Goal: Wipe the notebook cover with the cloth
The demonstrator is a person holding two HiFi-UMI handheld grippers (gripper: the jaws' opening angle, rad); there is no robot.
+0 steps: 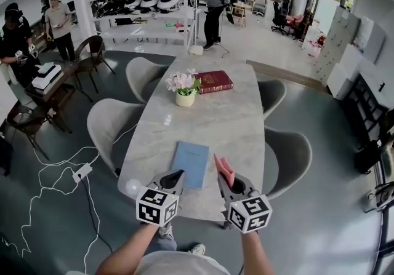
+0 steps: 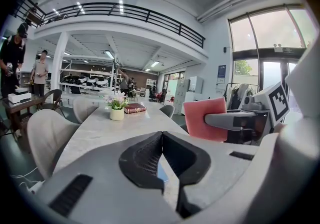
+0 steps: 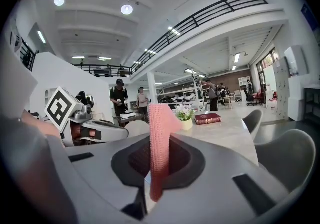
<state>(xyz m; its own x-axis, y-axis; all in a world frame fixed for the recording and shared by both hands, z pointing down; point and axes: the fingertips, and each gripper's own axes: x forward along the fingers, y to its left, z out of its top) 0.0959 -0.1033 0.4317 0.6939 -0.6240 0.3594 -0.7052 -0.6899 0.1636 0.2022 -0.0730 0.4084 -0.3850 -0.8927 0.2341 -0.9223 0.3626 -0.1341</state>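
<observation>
A light blue notebook [image 1: 190, 163] lies flat on the marble table [image 1: 209, 114] near its front end. My left gripper [image 1: 175, 176] hovers at the notebook's near left corner, jaws shut with nothing between them [image 2: 161, 154]. My right gripper [image 1: 223, 169] is just right of the notebook, shut on a pink cloth [image 1: 224, 169] that stands up from the jaws. That pink cloth [image 3: 159, 138] shows edge-on in the right gripper view, and as a flat pink cloth [image 2: 204, 118] in the left gripper view.
A pot of flowers [image 1: 184, 88] and a dark red book [image 1: 213, 81] sit at the table's far half. Grey chairs [image 1: 108, 127] surround the table. Cables and a power strip [image 1: 80, 173] lie on the floor at left. People stand in the background.
</observation>
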